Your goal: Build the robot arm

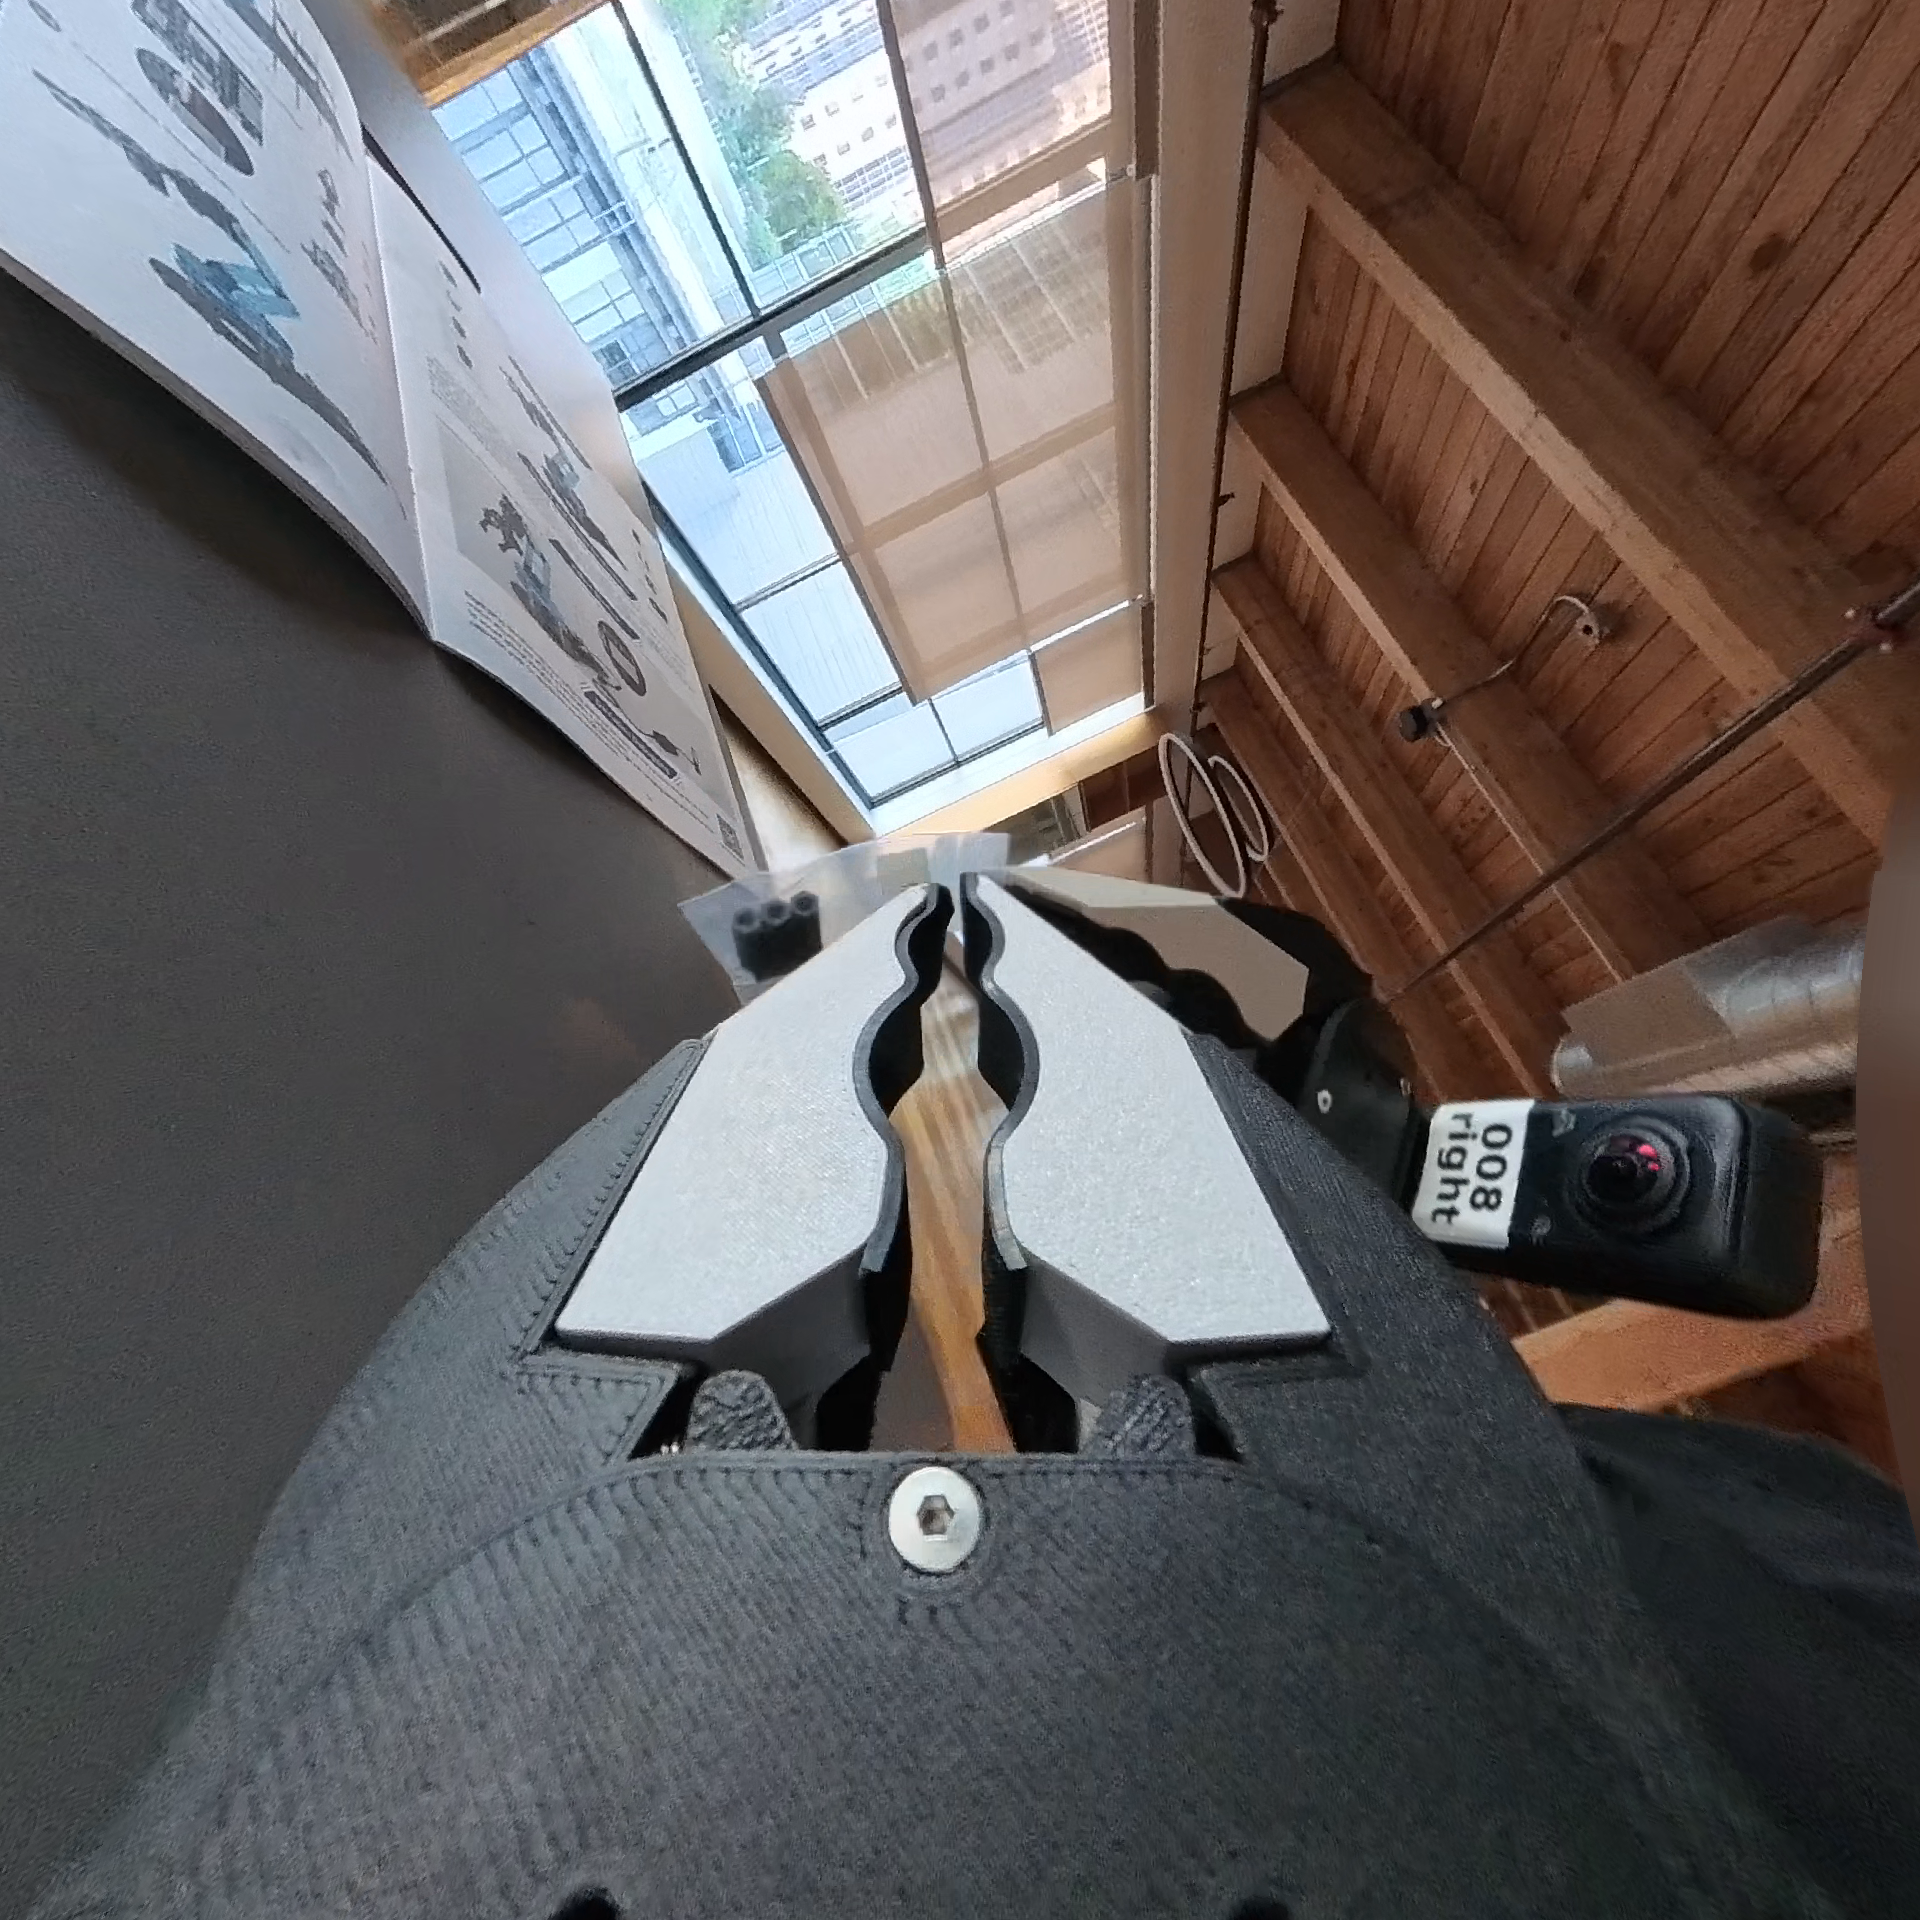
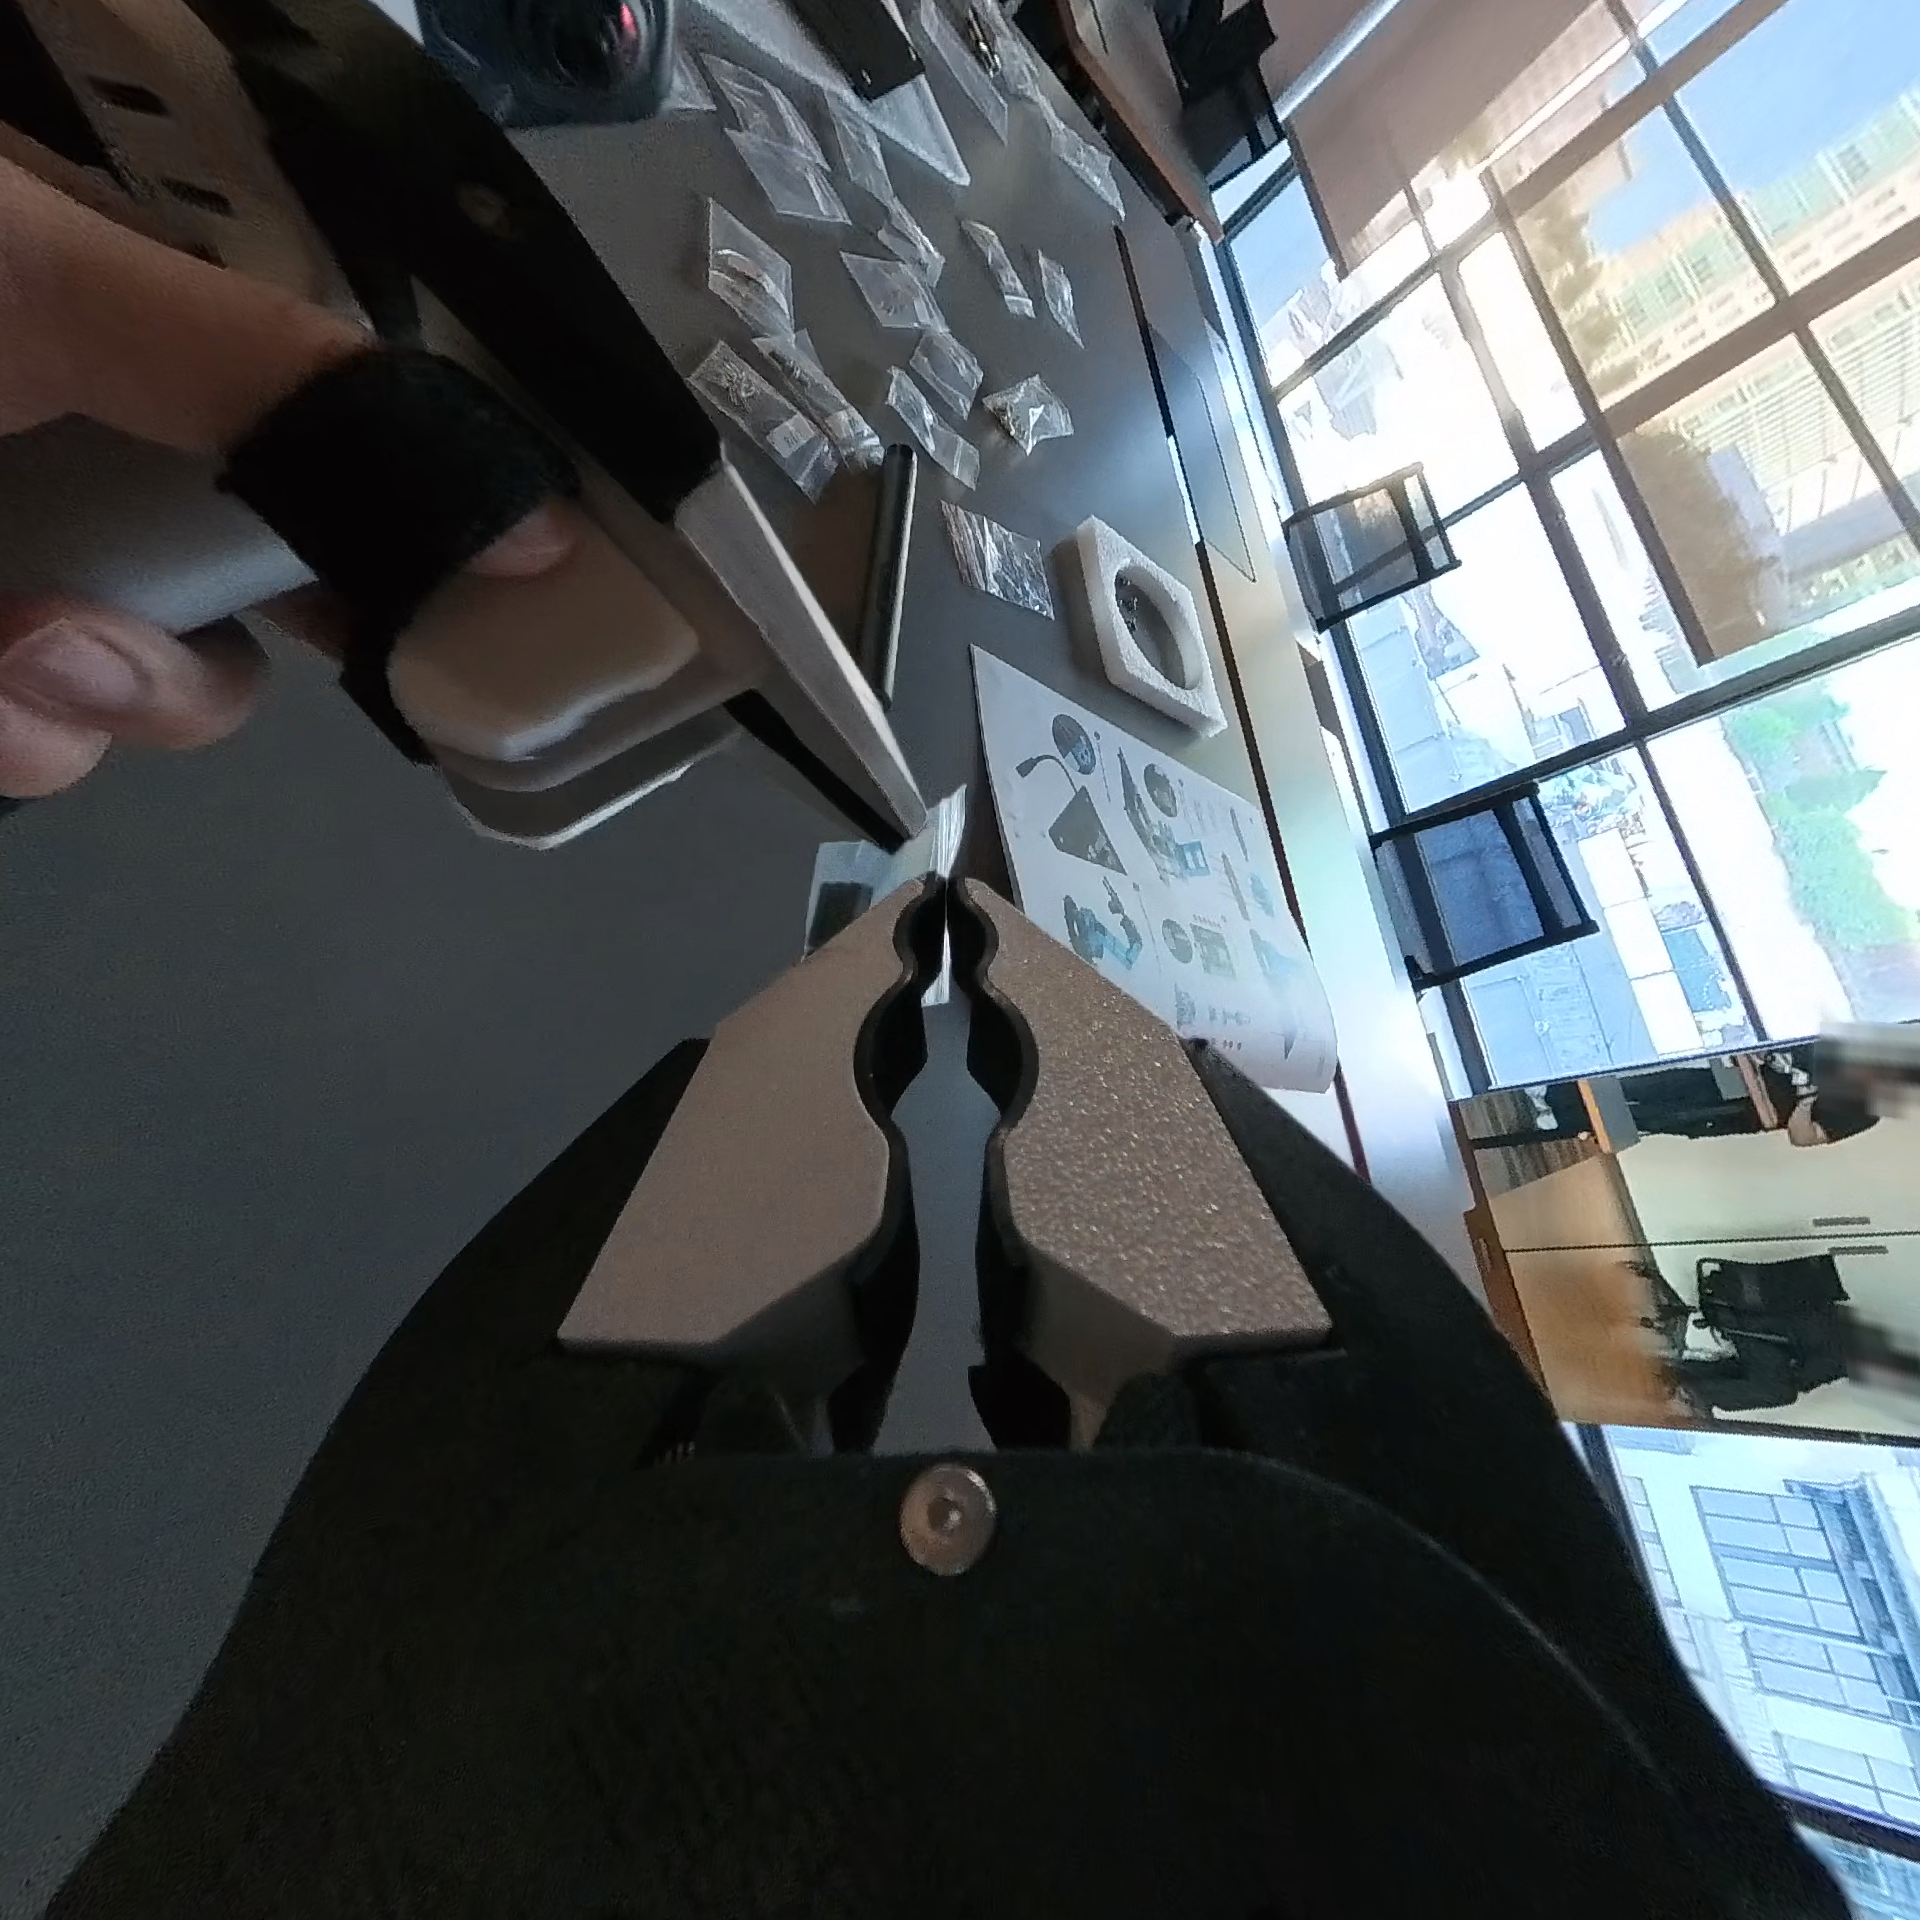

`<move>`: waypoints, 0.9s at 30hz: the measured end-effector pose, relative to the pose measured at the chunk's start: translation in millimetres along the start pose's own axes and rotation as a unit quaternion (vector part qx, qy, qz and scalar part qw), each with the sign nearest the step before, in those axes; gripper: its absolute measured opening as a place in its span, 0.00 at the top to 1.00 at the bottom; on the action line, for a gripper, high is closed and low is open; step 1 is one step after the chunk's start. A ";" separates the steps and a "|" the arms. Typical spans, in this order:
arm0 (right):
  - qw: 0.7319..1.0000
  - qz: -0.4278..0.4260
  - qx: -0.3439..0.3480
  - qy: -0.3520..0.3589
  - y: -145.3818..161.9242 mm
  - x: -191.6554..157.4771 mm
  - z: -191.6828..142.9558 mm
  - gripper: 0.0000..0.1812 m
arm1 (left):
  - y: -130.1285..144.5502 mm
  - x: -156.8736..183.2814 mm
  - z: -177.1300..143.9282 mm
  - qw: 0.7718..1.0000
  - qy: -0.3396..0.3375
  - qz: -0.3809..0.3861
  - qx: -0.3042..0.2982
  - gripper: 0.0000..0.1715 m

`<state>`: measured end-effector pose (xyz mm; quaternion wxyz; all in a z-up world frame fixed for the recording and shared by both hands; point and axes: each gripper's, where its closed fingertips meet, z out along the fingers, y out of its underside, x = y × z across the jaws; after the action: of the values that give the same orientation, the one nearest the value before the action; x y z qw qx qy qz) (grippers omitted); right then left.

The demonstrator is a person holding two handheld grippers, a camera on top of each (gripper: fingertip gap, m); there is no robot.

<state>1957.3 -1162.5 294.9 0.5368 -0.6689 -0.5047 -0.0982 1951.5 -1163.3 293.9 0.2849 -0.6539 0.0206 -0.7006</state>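
A small clear plastic bag [image 1: 769, 925] with black tube-shaped parts inside is held up above the dark table [image 1: 208, 831]. My left gripper [image 1: 956, 896] is shut on the bag's top edge. My right gripper [image 2: 951, 899] is shut on the same bag [image 2: 844, 894], right next to the left gripper's fingertips [image 2: 899, 810]. The two grippers meet tip to tip at the bag's edge. In the left wrist view the right gripper's fingers [image 1: 1132, 935] come in from the right, with its camera [image 1: 1621, 1174] behind them. A person's hand [image 2: 125, 343] holds the left gripper.
An open instruction booklet [image 2: 1164, 894] lies on the table [image 2: 260, 1091] just beyond the grippers; it also shows in the left wrist view [image 1: 540, 520]. A white foam square [image 2: 1138, 634], a black slim object [image 2: 888, 561] and several small clear bags of hardware [image 2: 831, 312] lie farther off. Large windows stand behind. My left and right fingertips are right by each other. The black slim object [image 2: 888, 561] is about 25 cm from both grippers' fingertips.
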 end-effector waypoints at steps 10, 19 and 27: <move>1.000 0.013 0.006 -0.009 -1.8 -1.2 2.0 1.00 | -5.3 10.5 0.2 0.997 -0.016 0.081 0.001 0.97; 1.000 0.007 0.002 -0.005 -1.6 -0.8 1.8 1.00 | -4.3 6.4 0.7 0.999 -0.011 0.051 0.005 0.98; 1.000 -0.017 -0.006 0.003 0.0 -3.3 3.6 1.00 | -3.1 1.4 0.7 1.000 -0.007 0.016 0.011 0.99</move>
<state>1954.2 -1161.4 291.2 0.5322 -0.6635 -0.5138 -0.1120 1951.0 -1161.0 296.4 0.3036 -0.6553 0.0210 -0.6913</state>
